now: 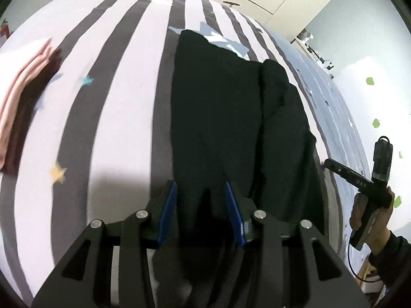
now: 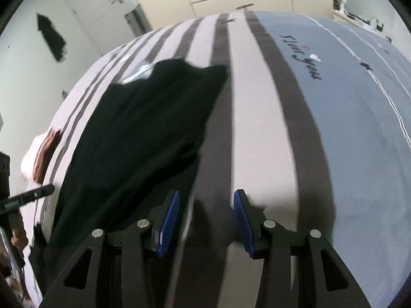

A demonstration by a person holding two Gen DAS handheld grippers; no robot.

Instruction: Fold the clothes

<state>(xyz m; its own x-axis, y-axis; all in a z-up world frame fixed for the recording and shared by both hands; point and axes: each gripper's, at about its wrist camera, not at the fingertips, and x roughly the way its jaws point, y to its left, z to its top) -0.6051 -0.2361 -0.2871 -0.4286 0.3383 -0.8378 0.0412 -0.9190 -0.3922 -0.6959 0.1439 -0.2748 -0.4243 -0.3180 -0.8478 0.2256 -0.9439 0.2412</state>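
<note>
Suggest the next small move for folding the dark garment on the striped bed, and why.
Probably bring both tongs down onto the near edge of the dark garment and grip it. It lies long on the striped bed, apparently folded lengthwise, and both the left tongs and right tongs are open and empty.

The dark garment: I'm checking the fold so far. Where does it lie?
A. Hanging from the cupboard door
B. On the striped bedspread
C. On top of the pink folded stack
B: the dark garment lies flat on the striped bedspread, apart from the pink folded stack.
</note>
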